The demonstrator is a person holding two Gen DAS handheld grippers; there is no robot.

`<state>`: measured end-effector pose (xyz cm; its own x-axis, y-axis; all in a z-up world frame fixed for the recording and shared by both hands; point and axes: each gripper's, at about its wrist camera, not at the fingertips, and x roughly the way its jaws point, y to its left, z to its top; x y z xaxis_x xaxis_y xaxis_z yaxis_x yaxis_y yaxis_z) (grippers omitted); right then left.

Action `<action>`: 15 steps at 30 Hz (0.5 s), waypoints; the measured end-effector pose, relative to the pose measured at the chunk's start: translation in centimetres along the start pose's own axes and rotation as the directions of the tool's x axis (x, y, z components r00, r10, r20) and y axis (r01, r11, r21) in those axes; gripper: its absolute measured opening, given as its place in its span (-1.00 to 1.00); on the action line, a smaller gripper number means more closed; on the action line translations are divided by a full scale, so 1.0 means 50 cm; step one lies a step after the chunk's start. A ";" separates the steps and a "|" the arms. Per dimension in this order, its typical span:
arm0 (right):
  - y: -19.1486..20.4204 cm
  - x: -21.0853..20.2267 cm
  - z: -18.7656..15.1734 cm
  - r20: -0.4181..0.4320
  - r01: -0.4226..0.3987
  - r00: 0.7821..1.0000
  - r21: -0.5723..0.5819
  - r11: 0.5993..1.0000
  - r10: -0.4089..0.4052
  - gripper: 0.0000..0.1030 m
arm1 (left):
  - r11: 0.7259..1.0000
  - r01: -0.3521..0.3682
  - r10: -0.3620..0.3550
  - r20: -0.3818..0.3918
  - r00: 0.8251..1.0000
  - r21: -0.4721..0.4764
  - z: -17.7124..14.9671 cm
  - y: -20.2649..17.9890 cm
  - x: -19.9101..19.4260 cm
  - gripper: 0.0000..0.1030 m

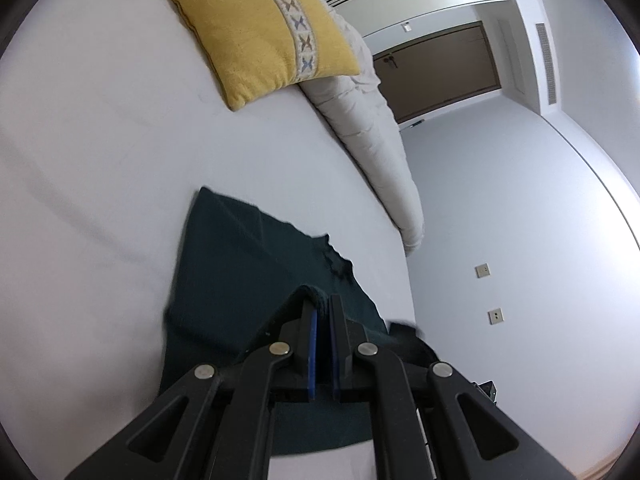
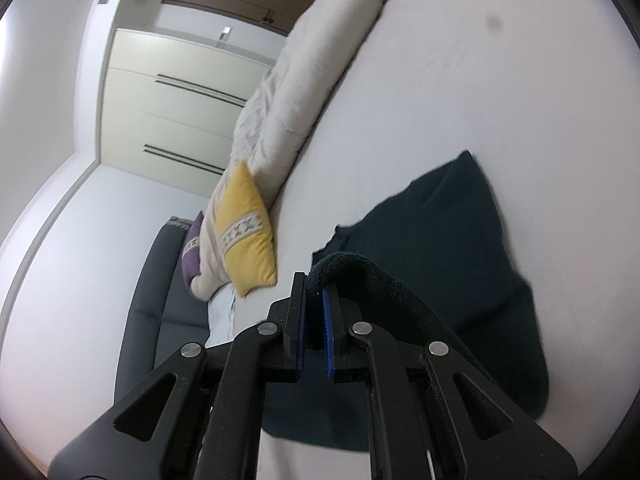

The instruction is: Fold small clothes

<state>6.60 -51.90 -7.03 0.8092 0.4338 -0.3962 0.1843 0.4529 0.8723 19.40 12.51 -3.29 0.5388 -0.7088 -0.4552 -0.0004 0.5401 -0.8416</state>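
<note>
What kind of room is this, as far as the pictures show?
Most likely a bedroom. A bed with a white sheet carries a yellow pillow and a rolled duvet, and a built-in wardrobe stands by the wall.

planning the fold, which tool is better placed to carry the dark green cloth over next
Neither clearly: both share it. The left tool and right tool are each shut on an edge of the dark green knitted cloth, lifted off the white bed sheet. The right holds a thicker rolled hem, so it may lead.
</note>
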 end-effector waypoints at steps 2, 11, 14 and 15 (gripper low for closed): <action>-0.010 0.046 0.026 0.007 0.017 1.000 0.013 1.000 -0.017 -0.88 | 1.000 -0.020 0.020 -0.003 1.000 -0.003 0.030 0.006 0.042 -0.89; -0.115 0.232 0.139 0.024 0.107 0.994 0.117 0.987 -0.110 -0.88 | 0.993 -0.113 0.113 -0.001 0.994 -0.025 0.124 0.051 0.199 -0.88; -0.156 0.282 0.166 0.014 0.150 0.988 0.148 0.978 -0.154 -0.79 | 0.987 -0.149 0.148 -0.023 0.989 -0.058 0.144 0.085 0.248 -0.84; -0.166 0.295 0.174 0.011 0.171 0.985 0.154 0.973 -0.175 -0.70 | 0.985 -0.156 0.154 -0.031 0.988 -0.071 0.146 0.095 0.257 -0.68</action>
<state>21.85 -56.05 -17.62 0.7709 0.3392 -0.5391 0.4036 0.3947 0.8254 32.50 9.27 -11.02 0.5057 -0.6307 -0.5886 -0.1442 0.6109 -0.7785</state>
